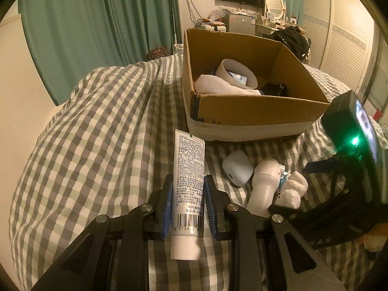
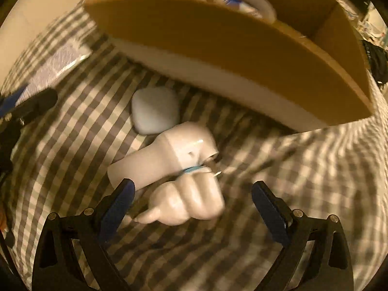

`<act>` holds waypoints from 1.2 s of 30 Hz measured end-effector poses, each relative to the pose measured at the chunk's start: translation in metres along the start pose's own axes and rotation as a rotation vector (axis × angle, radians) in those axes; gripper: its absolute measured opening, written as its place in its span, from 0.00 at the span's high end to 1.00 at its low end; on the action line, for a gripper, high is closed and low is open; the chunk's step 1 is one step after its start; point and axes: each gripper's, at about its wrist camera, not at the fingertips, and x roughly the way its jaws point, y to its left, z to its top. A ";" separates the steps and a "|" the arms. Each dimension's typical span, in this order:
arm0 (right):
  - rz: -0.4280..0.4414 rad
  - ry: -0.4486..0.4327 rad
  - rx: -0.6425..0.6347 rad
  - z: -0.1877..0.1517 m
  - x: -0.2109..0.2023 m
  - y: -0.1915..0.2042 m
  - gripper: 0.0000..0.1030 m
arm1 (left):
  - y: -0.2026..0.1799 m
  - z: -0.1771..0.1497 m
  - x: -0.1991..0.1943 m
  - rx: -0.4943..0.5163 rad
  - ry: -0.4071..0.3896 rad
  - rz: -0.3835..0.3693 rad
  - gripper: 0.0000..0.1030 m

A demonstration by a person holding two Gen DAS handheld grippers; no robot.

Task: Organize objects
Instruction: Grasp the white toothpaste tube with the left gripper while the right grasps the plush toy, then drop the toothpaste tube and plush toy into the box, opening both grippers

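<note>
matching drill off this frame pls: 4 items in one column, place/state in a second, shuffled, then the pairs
Items:
1. white tube
2. cardboard box
3. rounded white case
4. right gripper

Places/states:
A. open, over the white figurine
B. lying on the checked bedding, just in front of the box
C. clamped between the left gripper pads
D. standing on the bed with a white roll inside

Pairs: 1-C, 2-D, 3-B, 4-A
</note>
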 end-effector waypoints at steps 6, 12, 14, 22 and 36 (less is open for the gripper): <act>0.001 0.028 -0.006 -0.007 0.004 0.005 0.28 | -0.001 -0.003 -0.003 -0.007 0.000 -0.009 0.76; -0.021 0.021 -0.043 -0.019 -0.001 0.017 0.35 | -0.002 -0.008 -0.011 -0.014 -0.006 -0.008 0.76; 0.000 -0.006 -0.021 -0.022 -0.011 0.017 0.35 | -0.001 -0.009 -0.015 -0.015 -0.012 -0.005 0.76; 0.002 -0.190 0.044 -0.037 -0.081 0.007 0.36 | 0.000 -0.006 -0.042 -0.018 -0.043 -0.025 0.76; -0.016 -0.540 0.010 0.016 -0.209 -0.005 0.36 | -0.007 0.087 -0.092 0.026 -0.203 -0.063 0.76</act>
